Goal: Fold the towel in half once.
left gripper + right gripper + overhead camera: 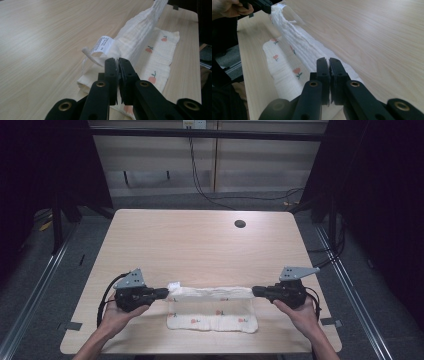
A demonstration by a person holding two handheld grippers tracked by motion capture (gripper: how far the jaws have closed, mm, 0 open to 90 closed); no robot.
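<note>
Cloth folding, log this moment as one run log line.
left gripper: shut on cloth corner | right gripper: shut on cloth corner | far edge lifted, stretched between | near part on table

Even overhead light fell on the table in the high view, leaving its pale wood bright while the floor and curtains beyond its left and right edges sank into near black. Shadows under the cloth were faint and soft. That view was slightly grainy and soft. In the left gripper view a mild sheen washed the table's far corner, and the nearest black jaws were a little blurred in both gripper views.
</note>
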